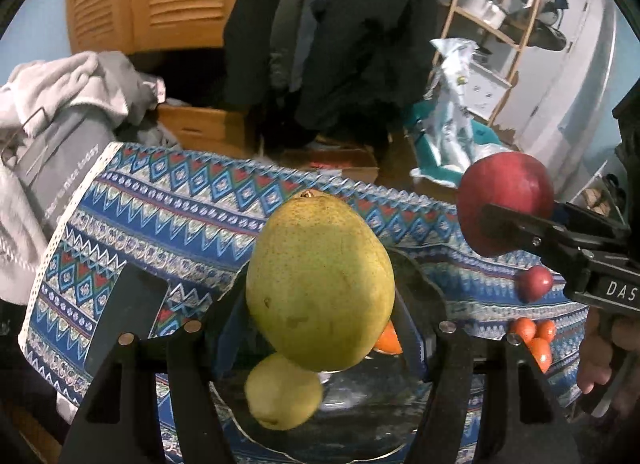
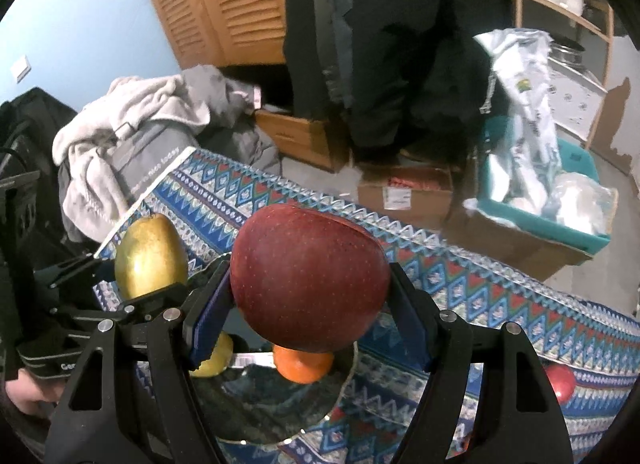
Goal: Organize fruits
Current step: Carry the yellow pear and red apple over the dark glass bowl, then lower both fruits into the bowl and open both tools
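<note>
My left gripper (image 1: 320,296) is shut on a large green pear (image 1: 320,284) and holds it above a shiny round tray (image 1: 360,416). The pear also shows in the right wrist view (image 2: 150,256). My right gripper (image 2: 310,284) is shut on a big red apple (image 2: 308,276), also above the tray (image 2: 280,412); the apple shows at the right of the left wrist view (image 1: 506,204). On the tray lie a second green pear (image 1: 282,392) and an orange (image 2: 303,366).
A blue patterned cloth (image 1: 180,204) covers the table. A small red apple (image 1: 535,283) and several small oranges (image 1: 536,338) lie on it to the right. Clothes, cardboard boxes (image 2: 404,190) and a teal bin (image 2: 560,220) stand beyond the far edge.
</note>
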A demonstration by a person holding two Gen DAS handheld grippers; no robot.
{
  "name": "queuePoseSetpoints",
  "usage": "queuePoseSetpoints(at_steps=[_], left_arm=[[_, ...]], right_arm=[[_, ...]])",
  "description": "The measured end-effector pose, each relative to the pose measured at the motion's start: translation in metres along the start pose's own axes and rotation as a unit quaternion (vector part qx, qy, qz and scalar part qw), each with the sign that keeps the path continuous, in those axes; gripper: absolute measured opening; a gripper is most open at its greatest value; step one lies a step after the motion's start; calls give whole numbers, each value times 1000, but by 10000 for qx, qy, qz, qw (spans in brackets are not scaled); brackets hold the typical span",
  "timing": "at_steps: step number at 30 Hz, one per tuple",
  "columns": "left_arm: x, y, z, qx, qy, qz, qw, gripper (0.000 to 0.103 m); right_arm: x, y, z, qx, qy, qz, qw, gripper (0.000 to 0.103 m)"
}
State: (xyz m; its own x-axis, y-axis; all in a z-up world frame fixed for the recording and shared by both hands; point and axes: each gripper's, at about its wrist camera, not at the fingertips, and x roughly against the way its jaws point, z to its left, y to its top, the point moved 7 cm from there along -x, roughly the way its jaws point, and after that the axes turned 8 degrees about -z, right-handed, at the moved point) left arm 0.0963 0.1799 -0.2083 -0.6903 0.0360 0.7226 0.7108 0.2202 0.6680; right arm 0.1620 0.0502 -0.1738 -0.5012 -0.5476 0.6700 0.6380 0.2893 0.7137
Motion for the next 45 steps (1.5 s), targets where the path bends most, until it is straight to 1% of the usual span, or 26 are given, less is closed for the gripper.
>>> queuePoseSetpoints(at_steps=[9, 20, 32, 39, 41, 44, 45], left_arm=[[-36, -21, 25, 106, 251, 361, 9990, 68], [-71, -47, 37, 244, 309, 868, 9955, 68], [-91, -58, 36, 165, 342, 1151, 9926, 68], [-94, -61, 40, 218, 410, 1275, 9907, 68], [-94, -62, 38, 252, 295, 1297, 9908, 67], [-90, -60, 31, 69, 275, 1233, 9920, 69], [-90, -60, 28, -40, 332, 1213, 9921, 69]], right_arm=[[-52, -21, 6, -29, 90, 483, 9988, 74], [-101, -48, 8, 12, 118, 1003, 9949, 74], [-118, -64, 10, 47, 203, 1302, 9913, 75], [-120, -66, 7, -51, 253, 1337, 9907, 75], [-120, -67, 8, -61, 276, 1365, 9902, 75], [-122, -73, 9, -36, 294, 1453, 9889, 75], [-121, -74, 11, -45, 344, 1443, 9889, 75]])
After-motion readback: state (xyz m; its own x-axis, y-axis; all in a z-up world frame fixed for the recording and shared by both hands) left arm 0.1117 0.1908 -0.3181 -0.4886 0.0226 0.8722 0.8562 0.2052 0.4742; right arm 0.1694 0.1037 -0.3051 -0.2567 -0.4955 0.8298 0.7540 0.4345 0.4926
